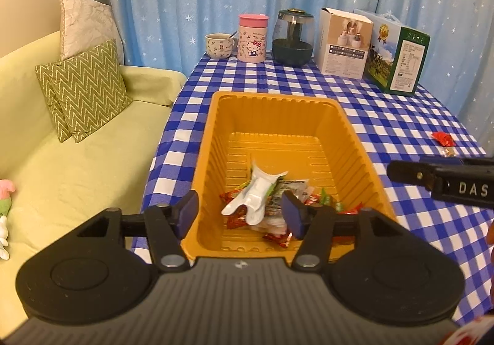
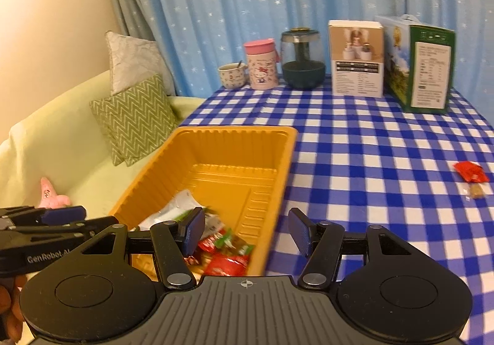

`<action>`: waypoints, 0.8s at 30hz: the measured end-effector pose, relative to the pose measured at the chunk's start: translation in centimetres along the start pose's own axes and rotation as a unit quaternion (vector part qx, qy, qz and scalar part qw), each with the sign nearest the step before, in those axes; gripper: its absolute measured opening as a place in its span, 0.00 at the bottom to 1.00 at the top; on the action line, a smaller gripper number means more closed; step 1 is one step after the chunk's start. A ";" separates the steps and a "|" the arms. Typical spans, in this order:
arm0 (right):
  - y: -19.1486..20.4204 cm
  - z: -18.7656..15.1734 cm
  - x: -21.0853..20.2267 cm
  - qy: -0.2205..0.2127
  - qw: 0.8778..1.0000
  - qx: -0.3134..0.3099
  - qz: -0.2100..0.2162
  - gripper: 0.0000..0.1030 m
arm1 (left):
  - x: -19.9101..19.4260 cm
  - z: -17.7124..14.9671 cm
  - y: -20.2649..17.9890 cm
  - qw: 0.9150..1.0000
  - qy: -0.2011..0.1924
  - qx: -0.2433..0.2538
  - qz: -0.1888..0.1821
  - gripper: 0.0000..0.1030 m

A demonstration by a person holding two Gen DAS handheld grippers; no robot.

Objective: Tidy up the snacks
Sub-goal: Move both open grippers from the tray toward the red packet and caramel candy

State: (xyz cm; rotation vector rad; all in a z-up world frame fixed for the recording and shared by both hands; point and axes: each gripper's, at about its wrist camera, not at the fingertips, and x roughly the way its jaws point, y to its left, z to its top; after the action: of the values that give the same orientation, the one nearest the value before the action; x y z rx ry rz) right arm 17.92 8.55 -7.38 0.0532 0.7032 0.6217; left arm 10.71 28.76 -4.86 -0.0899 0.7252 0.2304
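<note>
Left gripper (image 1: 240,215): hovering over the near end of the tray, jaws standing wide apart, gripping nothing.
Right gripper (image 2: 247,232): hovering over the tray's near right corner, jaws standing wide apart, gripping nothing.
Snacks (image 1: 271,206): lying in a loose heap just ahead of and below the left gripper, a white packet (image 1: 251,199) resting on top of red and green wrappers.
Yellow tray (image 1: 274,104): sitting on the counter (image 2: 370,159) directly ahead of the left gripper, its far half showing bare floor.
Red snack packet (image 2: 470,172): lying on the checked cloth well off to the right of the right gripper, outside the tray.
Small tan piece (image 2: 477,190): lying just nearer than the red packet.
Mug (image 1: 219,45), pink cup (image 1: 251,37), dark glass jar (image 1: 293,36), white box (image 1: 344,42), green box (image 1: 398,57): standing in a row at the far edge, beyond the tray.
</note>
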 end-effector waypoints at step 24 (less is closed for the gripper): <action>-6.0 -1.9 -14.1 -0.036 0.995 0.030 -0.087 0.58 | -7.5 0.3 -10.6 0.998 -0.031 0.010 -0.058 0.87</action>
State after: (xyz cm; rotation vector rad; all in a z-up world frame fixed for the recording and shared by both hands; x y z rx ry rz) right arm 11.52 -4.42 -2.00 0.0678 0.6494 0.4296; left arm 7.98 17.17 0.36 -0.1041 0.6586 0.1147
